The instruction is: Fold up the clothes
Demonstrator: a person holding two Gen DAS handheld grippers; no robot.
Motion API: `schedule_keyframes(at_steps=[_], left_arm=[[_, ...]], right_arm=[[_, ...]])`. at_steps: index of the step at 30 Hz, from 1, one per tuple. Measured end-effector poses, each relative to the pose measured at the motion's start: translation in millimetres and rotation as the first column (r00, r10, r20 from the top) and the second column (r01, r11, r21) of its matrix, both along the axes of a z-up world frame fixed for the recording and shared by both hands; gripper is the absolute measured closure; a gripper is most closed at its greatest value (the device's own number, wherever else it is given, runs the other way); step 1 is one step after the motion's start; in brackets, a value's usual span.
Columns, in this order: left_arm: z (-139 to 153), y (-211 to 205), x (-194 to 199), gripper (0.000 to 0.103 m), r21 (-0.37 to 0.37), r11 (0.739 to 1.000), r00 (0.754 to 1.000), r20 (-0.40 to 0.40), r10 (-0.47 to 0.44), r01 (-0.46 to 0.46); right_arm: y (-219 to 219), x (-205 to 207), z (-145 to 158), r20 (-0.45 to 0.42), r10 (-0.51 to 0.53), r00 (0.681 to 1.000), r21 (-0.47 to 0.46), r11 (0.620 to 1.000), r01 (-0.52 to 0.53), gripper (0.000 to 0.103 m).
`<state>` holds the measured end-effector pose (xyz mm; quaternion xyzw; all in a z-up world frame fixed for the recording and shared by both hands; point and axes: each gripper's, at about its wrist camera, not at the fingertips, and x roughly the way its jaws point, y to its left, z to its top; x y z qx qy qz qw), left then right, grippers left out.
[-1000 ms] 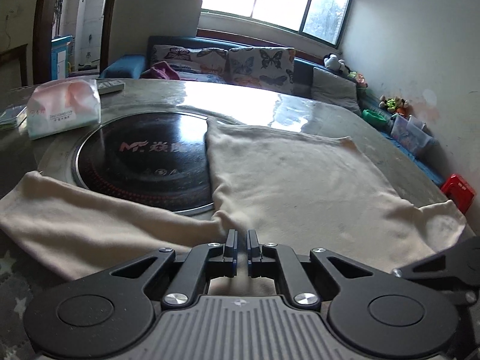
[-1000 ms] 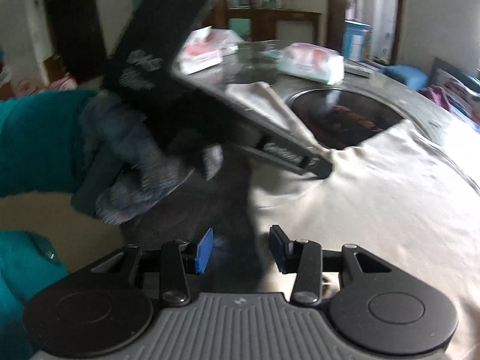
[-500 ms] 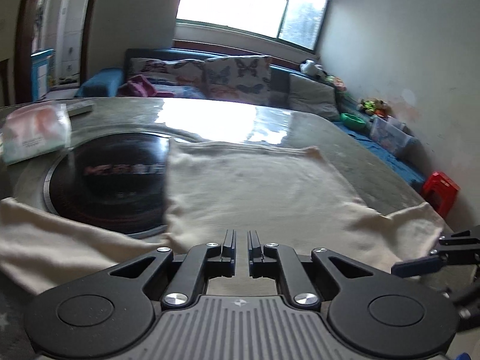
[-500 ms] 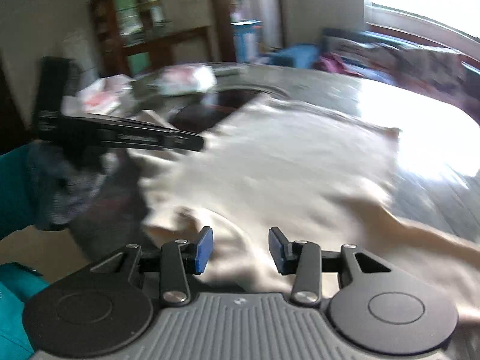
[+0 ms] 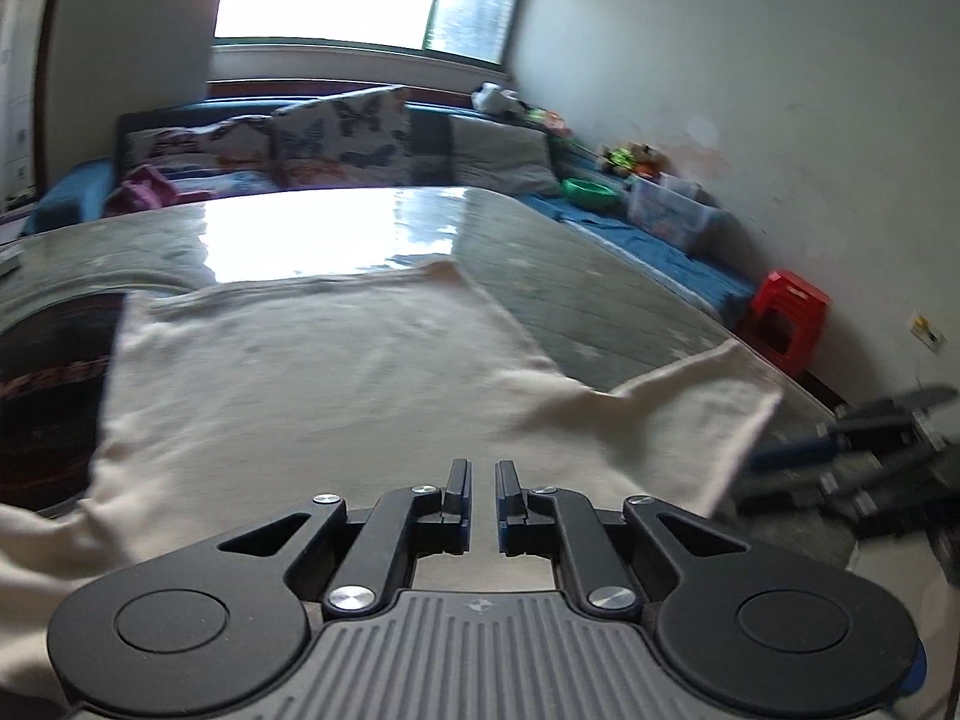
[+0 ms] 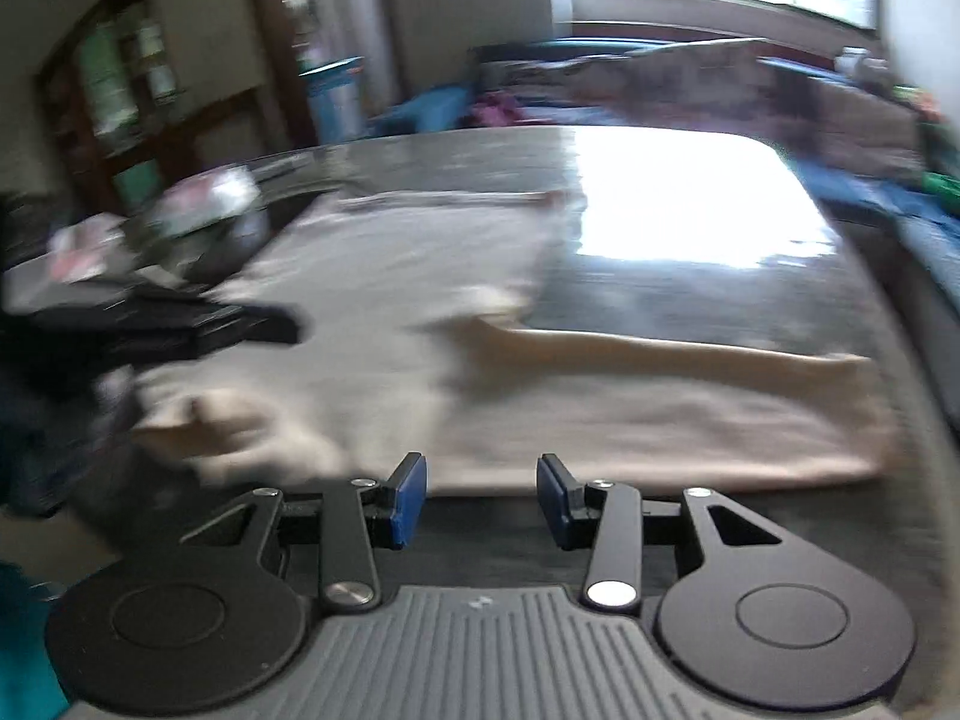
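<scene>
A cream garment (image 5: pixel 312 384) lies spread flat on the round table, one sleeve (image 5: pixel 678 420) reaching to the right edge. My left gripper (image 5: pixel 483 480) hovers over the garment's near edge, jaws almost closed with a narrow gap and nothing between them. My right gripper (image 6: pixel 482 480) is open and empty just short of the right sleeve (image 6: pixel 660 402) and the garment (image 6: pixel 384 300). The right gripper also shows blurred at the right of the left wrist view (image 5: pixel 864 444). The left gripper shows at the left of the right wrist view (image 6: pixel 180 324).
A dark round hotplate (image 5: pixel 48 384) sits in the grey table (image 5: pixel 600 288) left of the garment. Tissue packs (image 6: pixel 198 204) lie at the far left. A sofa with cushions (image 5: pixel 336 132) and a red stool (image 5: pixel 786 318) stand beyond the table.
Both grippers have swung to the right along the garment's near edge. The right gripper now faces the right sleeve. Both jaws stay as they were.
</scene>
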<state>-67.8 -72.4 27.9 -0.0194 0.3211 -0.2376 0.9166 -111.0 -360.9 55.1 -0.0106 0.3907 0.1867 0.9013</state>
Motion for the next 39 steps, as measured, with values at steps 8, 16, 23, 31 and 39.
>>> schedule_keyframes(at_steps=[8, 16, 23, 31, 39], left_arm=[[-8, -31, -7, 0.094, 0.005, 0.996, 0.996, -0.018, -0.09, 0.09], [-10, -38, -10, 0.094, 0.028, 0.993, 0.993, -0.023, -0.117, 0.117], [-12, -42, -10, 0.092, 0.044, 0.991, 0.991, -0.032, -0.126, 0.128], [-15, -45, -10, 0.09, 0.057, 0.988, 0.989, -0.035, -0.14, 0.142], [-8, -47, -13, 0.086, 0.054, 0.985, 0.987, -0.01, -0.163, 0.163]], right_arm=[[-80, 17, -16, 0.02, -0.354, 0.935, -0.007, 0.935, 0.354, 0.067], [-115, 35, -32, 0.019, -0.506, 0.862, 0.034, 0.862, 0.506, 0.068], [-114, 40, -35, 0.072, -0.517, 0.853, 0.007, 0.856, 0.518, 0.096], [-124, 39, -8, 0.169, -0.523, 0.836, 0.016, 0.849, 0.528, 0.098], [-124, 39, -16, 0.144, -0.527, 0.837, 0.032, 0.848, 0.529, 0.099]])
